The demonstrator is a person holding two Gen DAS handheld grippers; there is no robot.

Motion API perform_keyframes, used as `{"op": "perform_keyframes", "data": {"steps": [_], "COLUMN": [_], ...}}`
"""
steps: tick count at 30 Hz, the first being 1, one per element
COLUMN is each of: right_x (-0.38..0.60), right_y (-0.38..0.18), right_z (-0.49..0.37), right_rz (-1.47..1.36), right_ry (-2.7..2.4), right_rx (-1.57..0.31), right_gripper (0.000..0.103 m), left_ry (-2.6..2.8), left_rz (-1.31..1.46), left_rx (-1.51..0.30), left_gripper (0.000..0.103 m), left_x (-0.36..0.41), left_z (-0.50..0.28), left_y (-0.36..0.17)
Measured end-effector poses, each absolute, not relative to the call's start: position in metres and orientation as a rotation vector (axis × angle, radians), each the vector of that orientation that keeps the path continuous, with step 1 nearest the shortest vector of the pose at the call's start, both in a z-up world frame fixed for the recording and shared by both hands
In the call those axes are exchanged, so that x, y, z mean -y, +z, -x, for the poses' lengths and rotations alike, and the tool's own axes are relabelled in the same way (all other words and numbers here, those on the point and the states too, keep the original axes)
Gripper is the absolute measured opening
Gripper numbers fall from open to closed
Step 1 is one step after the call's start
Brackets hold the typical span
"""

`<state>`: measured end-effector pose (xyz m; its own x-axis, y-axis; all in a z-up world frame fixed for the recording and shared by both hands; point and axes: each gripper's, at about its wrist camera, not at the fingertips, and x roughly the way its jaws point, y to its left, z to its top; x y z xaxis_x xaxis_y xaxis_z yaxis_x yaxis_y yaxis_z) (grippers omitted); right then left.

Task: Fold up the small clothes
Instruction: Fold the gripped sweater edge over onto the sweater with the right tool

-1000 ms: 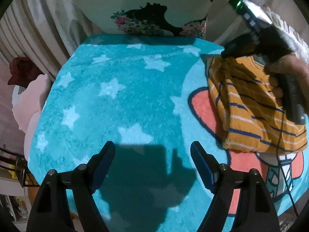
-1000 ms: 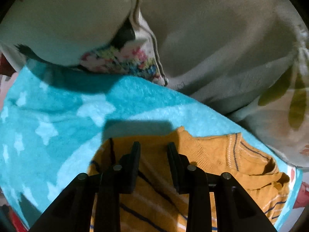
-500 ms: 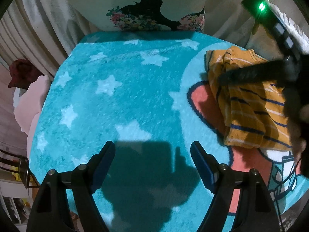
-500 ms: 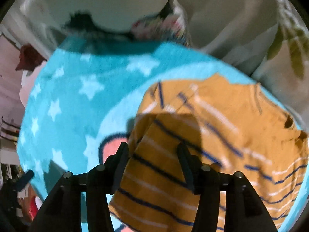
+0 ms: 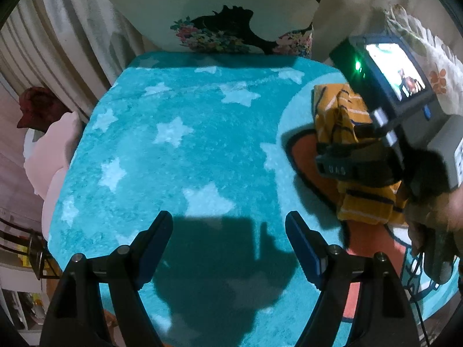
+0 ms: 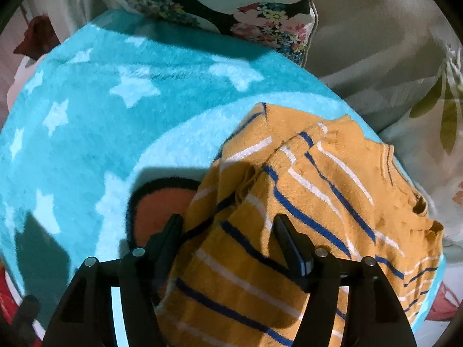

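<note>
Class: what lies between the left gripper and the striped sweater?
Only bare blanket, seen from the left wrist: left gripper, open, hovers apart from the striped sweater.

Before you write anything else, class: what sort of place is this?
Probably a bedroom at home: a fluffy star blanket spread like bedding, a flowered pillow propped behind it, and a small striped sweater lying ready to fold.

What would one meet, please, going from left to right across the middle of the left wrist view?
Pink cushion → turquoise star blanket → orange patch with dark outline → striped yellow sweater → camera body of the right gripper.
</note>
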<state>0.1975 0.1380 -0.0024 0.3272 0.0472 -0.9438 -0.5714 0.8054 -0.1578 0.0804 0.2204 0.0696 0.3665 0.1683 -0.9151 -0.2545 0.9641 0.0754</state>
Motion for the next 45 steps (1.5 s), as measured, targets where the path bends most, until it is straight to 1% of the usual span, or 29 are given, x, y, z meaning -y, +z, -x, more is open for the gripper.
{"op": "perform_keyframes", "data": {"steps": [12,17,21,23,26,28,31,34,37,45], "right_x": [-0.150,-0.150,-0.149,-0.149,-0.149,-0.148,-0.143,-0.134,-0.123,-0.059], "right_y": [-0.015,-0.013,-0.011,-0.011,-0.010,-0.007,-0.002,0.004,0.011,0.053], "right_z": [-0.181,-0.180,-0.178,-0.180,-0.177,-0.175,-0.173,-0.177,-0.180,-0.194], "right_rz": [0.585,0.588,0.595,0.599,0.614,0.620,0.603,0.532,0.444,0.075], "right_ry": [0.400,0.398,0.398,0.399,0.401,0.403,0.408,0.419,0.439,0.511], "right_rx": [-1.124,-1.121,-1.118,-1.117,-1.107,-1.093,-1.084,-1.093,-1.103,-1.099], "right_gripper": [0.067,0.066,0.064,0.062,0.052,0.039,0.028,0.023,0.022,0.020], "left_ry": [0.235,0.234,0.237,0.240,0.246,0.249,0.249,0.255,0.261,0.309], "left_rz": [0.140,0.137,0.137,0.138,0.140,0.138,0.133,0.122,0.114,0.113], "left_rx": [-1.033,-1.016,-1.021,-1.021,-1.021,-1.022,-1.029,-1.033,-1.040,-1.067], "left_gripper": [0.079,0.079,0.079,0.079,0.079,0.079,0.079,0.079,0.079,0.079], "left_x": [-0.225,-0.225,-0.224,-0.225,-0.226,-0.227,-0.226,-0.222,-0.216,-0.187], "left_z": [-0.067,-0.067,-0.066,-0.066,-0.066,-0.066,-0.067,-0.067,-0.066,-0.055], "left_y": [0.118,0.125,0.126,0.126,0.124,0.123,0.121,0.120,0.120,0.116]}}
